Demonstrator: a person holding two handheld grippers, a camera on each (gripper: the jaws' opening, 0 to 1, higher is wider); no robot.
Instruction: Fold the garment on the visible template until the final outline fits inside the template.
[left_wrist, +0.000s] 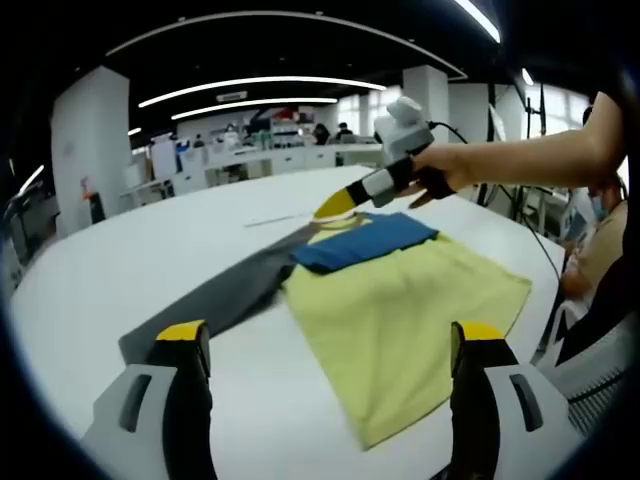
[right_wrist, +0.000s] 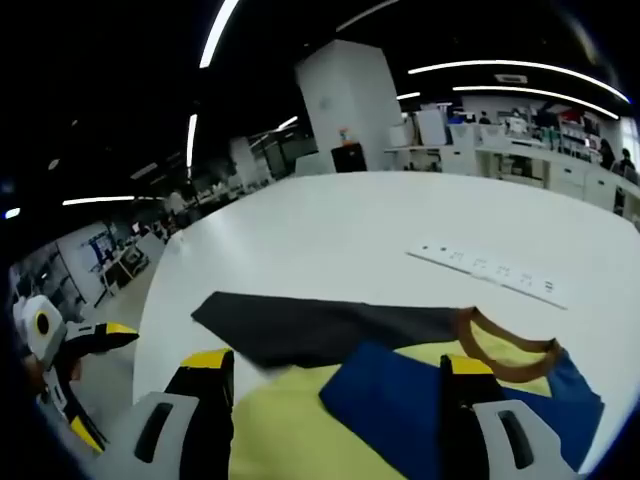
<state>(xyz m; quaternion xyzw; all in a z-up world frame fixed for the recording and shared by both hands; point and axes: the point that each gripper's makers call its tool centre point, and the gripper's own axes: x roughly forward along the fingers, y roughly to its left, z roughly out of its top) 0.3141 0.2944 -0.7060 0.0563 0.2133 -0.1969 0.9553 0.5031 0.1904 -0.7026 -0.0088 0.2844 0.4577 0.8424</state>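
A yellow cloth garment (left_wrist: 400, 320) with a blue folded-over panel (left_wrist: 365, 242) and an orange-trimmed neckline (right_wrist: 505, 350) lay on a dark grey flat template (left_wrist: 215, 300) on the round white worktop (left_wrist: 150, 240). The right gripper (left_wrist: 335, 205) hovered at the collar end; whether it held cloth I cannot tell. The left gripper (left_wrist: 330, 345) stood with jaws apart, holding nothing, short of the near edge. The yellow cloth spread well beyond the grey template, so an uneven pull could drag the garment sideways or bunch it. A white strip (right_wrist: 490, 270) lay beyond.
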